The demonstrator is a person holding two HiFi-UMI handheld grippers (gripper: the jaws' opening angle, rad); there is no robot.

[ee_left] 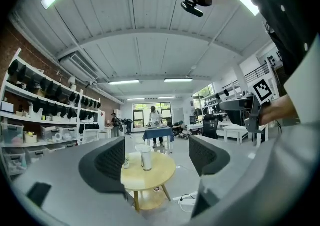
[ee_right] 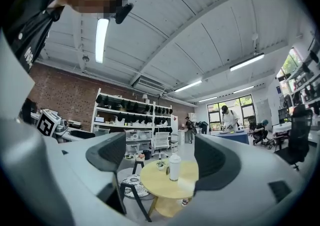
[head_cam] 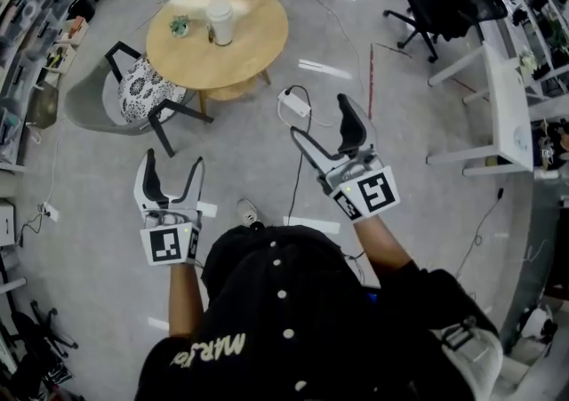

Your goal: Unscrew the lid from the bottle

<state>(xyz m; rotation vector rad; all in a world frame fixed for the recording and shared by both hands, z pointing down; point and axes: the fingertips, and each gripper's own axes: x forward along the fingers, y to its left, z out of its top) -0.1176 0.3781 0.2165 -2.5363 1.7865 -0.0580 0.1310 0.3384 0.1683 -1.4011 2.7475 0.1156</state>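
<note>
- the white bottle [head_cam: 220,22] stands upright on the round wooden table [head_cam: 262,57] with its lid [head_cam: 219,7] on, just beside a little potted plant [head_cam: 180,26]
- left gripper [head_cam: 174,162] hangs over the floor, well apart from the table, jaws spread wide with nothing in them
- right gripper [head_cam: 322,120] is the same deal, jaws wide apart and empty, a bit nearer the table
- both point at the table, and in each gripper view the bottle shows far off in the gap between the jaws
- a chair [head_cam: 142,88] with a patterned cushion sits at the table's left

Bright, even overhead light; fisheye-warped edges.
</note>
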